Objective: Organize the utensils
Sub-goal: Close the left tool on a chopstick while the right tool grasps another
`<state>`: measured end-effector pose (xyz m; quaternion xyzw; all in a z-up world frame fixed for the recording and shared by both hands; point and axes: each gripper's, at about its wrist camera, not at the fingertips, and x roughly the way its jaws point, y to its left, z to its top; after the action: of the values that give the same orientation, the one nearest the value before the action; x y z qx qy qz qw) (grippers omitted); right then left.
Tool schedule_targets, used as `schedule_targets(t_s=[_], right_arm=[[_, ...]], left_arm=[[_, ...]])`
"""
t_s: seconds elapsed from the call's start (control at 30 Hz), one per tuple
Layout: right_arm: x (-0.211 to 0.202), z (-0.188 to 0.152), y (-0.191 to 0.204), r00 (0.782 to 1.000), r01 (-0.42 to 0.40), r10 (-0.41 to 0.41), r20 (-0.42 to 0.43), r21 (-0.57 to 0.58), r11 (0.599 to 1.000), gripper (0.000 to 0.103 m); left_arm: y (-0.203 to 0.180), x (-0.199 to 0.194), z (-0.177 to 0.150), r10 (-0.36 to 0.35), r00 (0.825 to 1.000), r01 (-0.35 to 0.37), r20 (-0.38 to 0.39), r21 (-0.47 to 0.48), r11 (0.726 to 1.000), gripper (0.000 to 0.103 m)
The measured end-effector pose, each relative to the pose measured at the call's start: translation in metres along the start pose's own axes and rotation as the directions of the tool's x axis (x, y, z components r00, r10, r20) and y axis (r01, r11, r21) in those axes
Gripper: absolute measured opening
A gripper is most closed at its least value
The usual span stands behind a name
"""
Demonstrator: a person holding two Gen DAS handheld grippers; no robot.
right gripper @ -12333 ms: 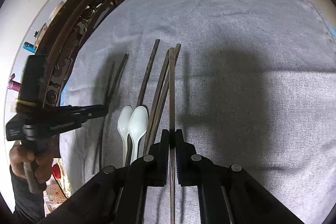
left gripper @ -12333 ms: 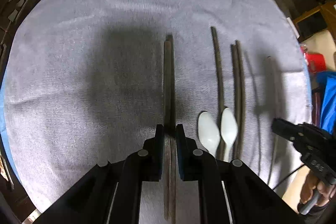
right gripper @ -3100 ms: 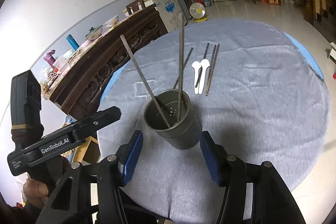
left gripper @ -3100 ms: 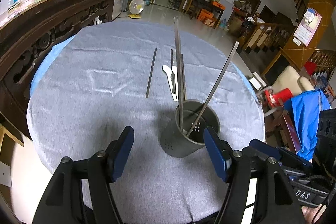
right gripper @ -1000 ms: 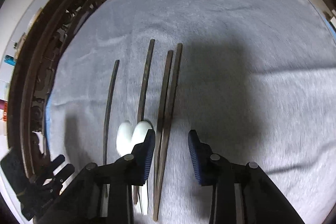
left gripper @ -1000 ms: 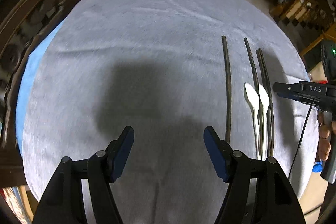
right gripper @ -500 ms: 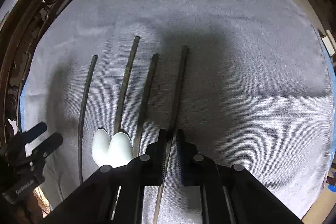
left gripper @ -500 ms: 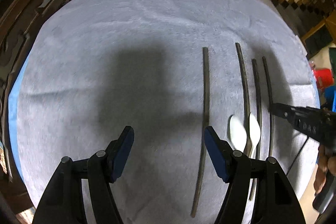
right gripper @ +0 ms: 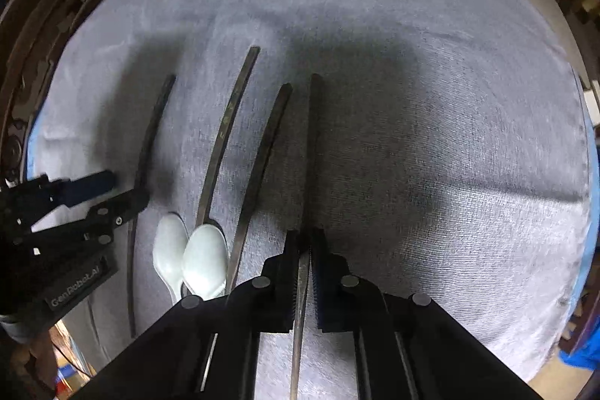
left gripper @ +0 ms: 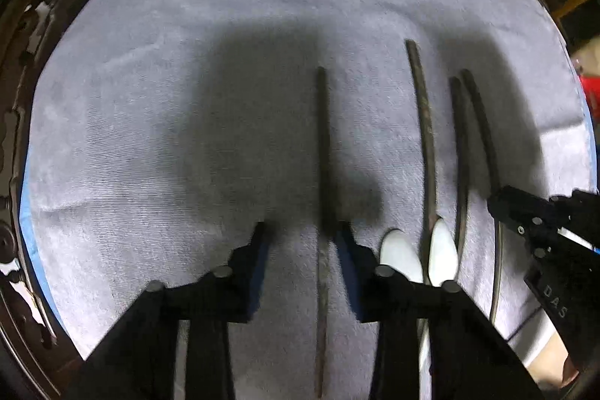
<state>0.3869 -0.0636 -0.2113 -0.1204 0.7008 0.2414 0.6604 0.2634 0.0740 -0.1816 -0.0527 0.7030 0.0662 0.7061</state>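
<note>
Several dark chopsticks and two white spoons (left gripper: 399,253) (right gripper: 206,257) lie in a row on the grey cloth. My left gripper (left gripper: 302,235) points down over the leftmost chopstick (left gripper: 322,156). Its jaws are closing with the stick between them, nearer the right pad, and a gap still shows on the left. My right gripper (right gripper: 305,238) is shut on the rightmost chopstick (right gripper: 314,137), which lies flat on the cloth. Each wrist view also shows the other gripper: the right gripper (left gripper: 498,201) and the left gripper (right gripper: 123,190).
The grey cloth (left gripper: 150,100) covers a round table with a blue edge. Carved dark wooden furniture (left gripper: 22,62) runs along the left side. Two more chopsticks (right gripper: 228,122) (right gripper: 262,152) lie between the grippers. Furniture and clutter stand beyond the table's far right edge.
My left gripper slid right until the leftmost chopstick lay between its fingers, and its jaws have narrowed. My right gripper closed on the rightmost chopstick and has hardly moved since.
</note>
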Motion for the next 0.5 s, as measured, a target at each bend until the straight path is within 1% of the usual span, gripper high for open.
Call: schedule_targets(t_s=[0.03,0.1,0.17,0.2,0.37,0.5], right_arm=[[0.001,0.001,0.001,1.0,0.01,-0.011,-0.021,-0.016,1.0,0.008],[0.003,0.003,0.006,0.997,0.035,-0.039,-0.069,-0.056,0.998,0.008],[0.006,0.007,0.011,0.993,0.045,-0.053,-0.108,-0.076,0.996,0.008],[0.007,0.01,0.013,0.99,0.05,-0.06,-0.127,-0.082,0.995,0.008],[0.015,0.027,0.021,0.972,0.073,-0.096,-0.213,-0.112,0.991,0.008],[0.02,0.035,0.026,0.963,0.085,-0.113,-0.244,-0.12,0.989,0.008]], left_arm=[[-0.003,0.0,0.001,0.002,1.0,-0.002,-0.023,0.025,1.0,0.02],[-0.008,0.001,0.002,0.015,0.998,-0.011,-0.055,0.07,0.997,0.016],[-0.011,0.002,0.006,0.027,0.996,-0.018,-0.086,0.105,0.994,0.016],[-0.016,0.007,0.018,0.027,0.994,-0.016,-0.101,0.11,0.994,0.016],[-0.023,0.011,0.041,0.031,0.987,-0.012,-0.16,0.123,0.992,0.016],[-0.025,0.012,0.047,0.03,0.987,-0.01,-0.156,0.13,0.991,0.015]])
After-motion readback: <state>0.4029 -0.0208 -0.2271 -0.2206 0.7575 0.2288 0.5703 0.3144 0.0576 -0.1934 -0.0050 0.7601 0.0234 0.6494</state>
